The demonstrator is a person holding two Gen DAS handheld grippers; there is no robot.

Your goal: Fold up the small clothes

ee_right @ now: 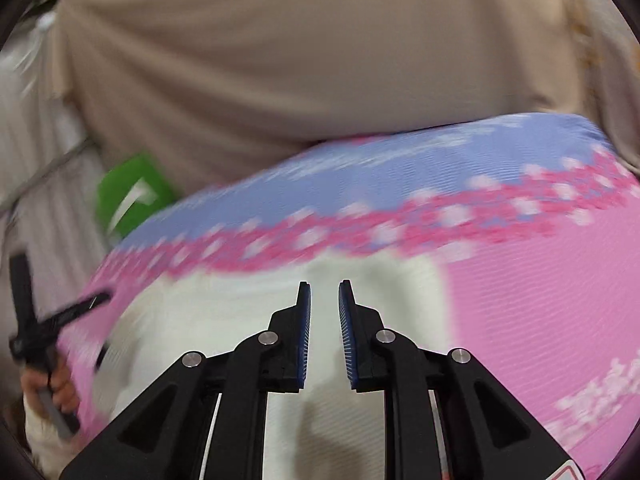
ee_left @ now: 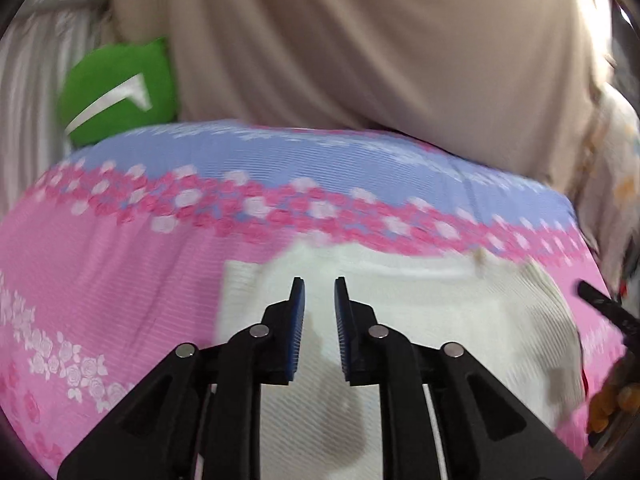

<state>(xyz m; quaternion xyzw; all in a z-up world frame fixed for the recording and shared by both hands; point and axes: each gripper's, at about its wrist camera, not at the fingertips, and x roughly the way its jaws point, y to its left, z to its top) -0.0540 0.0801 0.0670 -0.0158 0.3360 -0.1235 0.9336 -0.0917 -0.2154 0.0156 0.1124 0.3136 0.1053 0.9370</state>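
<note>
White ribbed garment [ee_left: 400,320] lies flat on the pink floral bedsheet [ee_left: 100,280], folded edges roughly square; long axis runs side to side across both views. It sits directly below and ahead of both tools. Left hand-held gripper [ee_left: 320,286]: jaws apart by a narrow gap, nothing between the pads, clear of the cloth. Right hand-held gripper [ee_right: 325,288]: same, narrow gap, empty. Neither is clearly nearer. Beyond the bed: beige draped fabric [ee_left: 360,40], a green cushion [ee_left: 120,88]. No containers visible. Motion blur throughout.

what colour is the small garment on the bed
White, with faint greyish patches; it shows best in the left wrist view.
</note>
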